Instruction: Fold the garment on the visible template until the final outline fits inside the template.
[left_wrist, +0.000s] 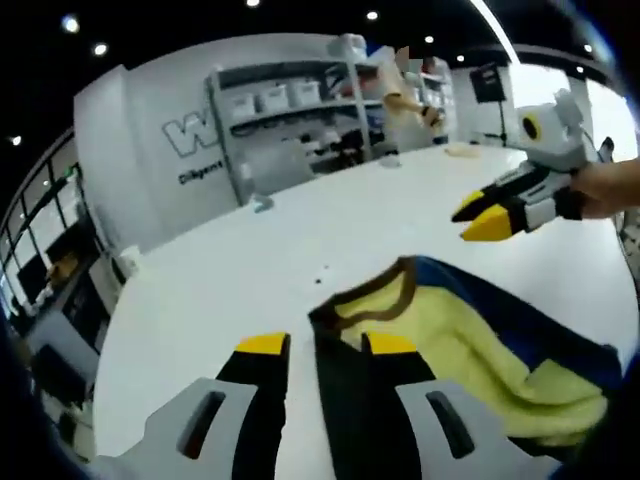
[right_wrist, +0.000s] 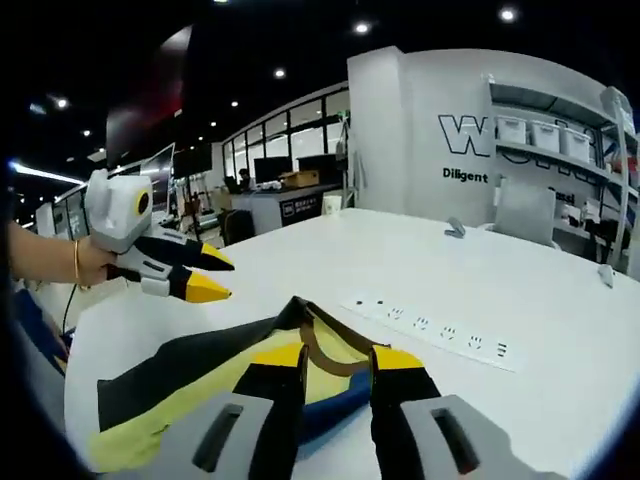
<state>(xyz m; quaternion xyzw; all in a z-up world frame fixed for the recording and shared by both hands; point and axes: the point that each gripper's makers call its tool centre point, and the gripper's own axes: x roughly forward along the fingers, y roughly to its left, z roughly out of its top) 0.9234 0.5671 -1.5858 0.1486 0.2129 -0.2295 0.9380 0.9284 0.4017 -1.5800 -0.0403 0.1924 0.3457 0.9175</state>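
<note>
The garment lies crumpled on the white table, with its pale yellow fleece lining up, a dark navy outside and a brown collar band. My left gripper hovers open just short of the collar, and the garment's dark edge shows beyond the gap between its jaws. My right gripper is held by a hand above the table past the garment, jaws slightly apart and empty. In the right gripper view, my right gripper is open over the collar of the garment, and my left gripper hangs open above it.
A white power strip lies on the table beyond the garment. Shelves with white bins and a lettered wall stand behind the table's far edge. A chair is at the far side, and a person is by the shelves.
</note>
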